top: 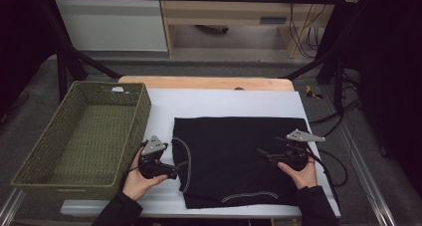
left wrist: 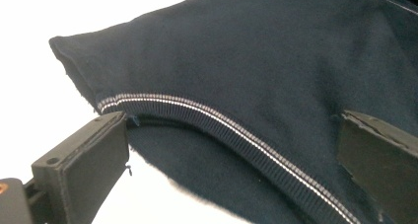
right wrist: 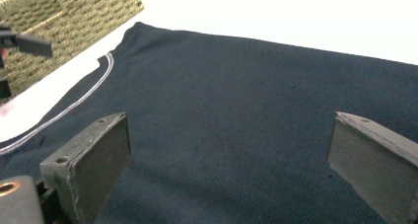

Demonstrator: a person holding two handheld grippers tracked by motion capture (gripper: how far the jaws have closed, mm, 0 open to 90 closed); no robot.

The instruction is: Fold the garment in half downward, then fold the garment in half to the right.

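Both grippers' jaws gape over one dark folded garment (top: 234,159) (pale stitching lines its ribbed edge).

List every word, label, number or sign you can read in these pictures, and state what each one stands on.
None can be read.
The dark garment carries pale stitched lines along its ribbed edge, not lettering.
The green basket has a small pale tag on its far wall, too small to read.
The white sheet under the garment carries no print.
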